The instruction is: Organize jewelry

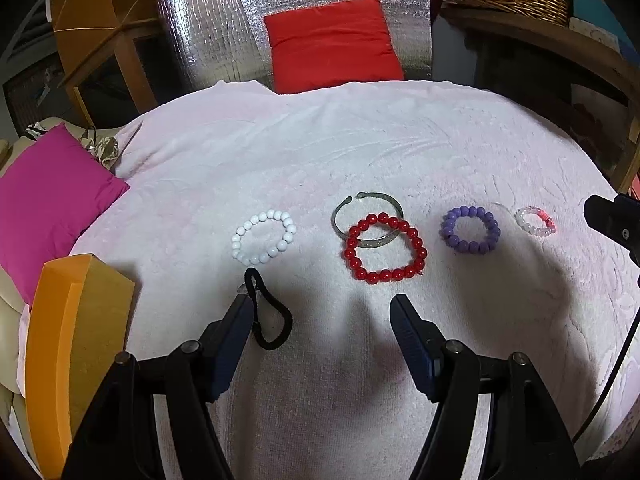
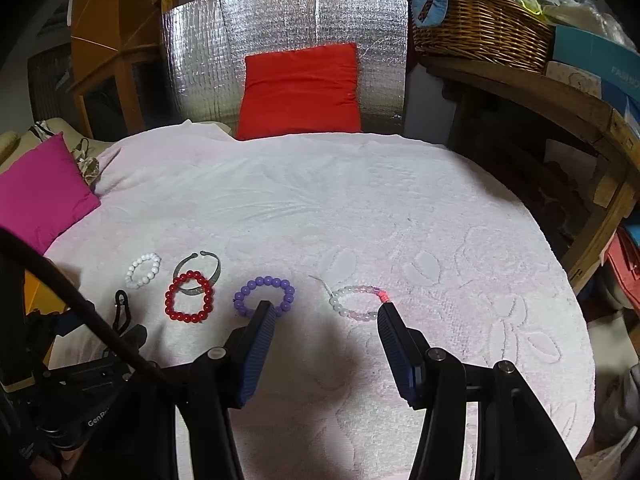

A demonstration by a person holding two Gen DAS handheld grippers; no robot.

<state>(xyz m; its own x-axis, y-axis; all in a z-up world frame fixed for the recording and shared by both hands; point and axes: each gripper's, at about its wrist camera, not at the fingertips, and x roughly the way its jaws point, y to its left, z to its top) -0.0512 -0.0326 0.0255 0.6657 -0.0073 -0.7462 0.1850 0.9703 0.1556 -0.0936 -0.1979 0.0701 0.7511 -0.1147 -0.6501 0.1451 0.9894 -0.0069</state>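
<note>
Five bracelets lie in a row across the pink towel (image 1: 360,152) near its front edge: white (image 1: 264,237), red (image 1: 385,248) overlapping a metal bangle (image 1: 368,218), purple (image 1: 471,230), pale pink (image 1: 536,221). Left gripper (image 1: 320,312) and right gripper (image 2: 324,312) hover, jaws spread, holding nothing.

Five bracelets (image 1: 386,248) and a black band (image 1: 269,314), flat on pink towel (image 1: 360,140).

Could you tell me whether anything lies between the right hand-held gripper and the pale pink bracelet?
Nothing visible does. The right hand-held gripper is open, and only bare pink towel lies between its fingers and the pale pink bracelet. The purple bracelet sits off to the left, at the left fingertip.
</note>
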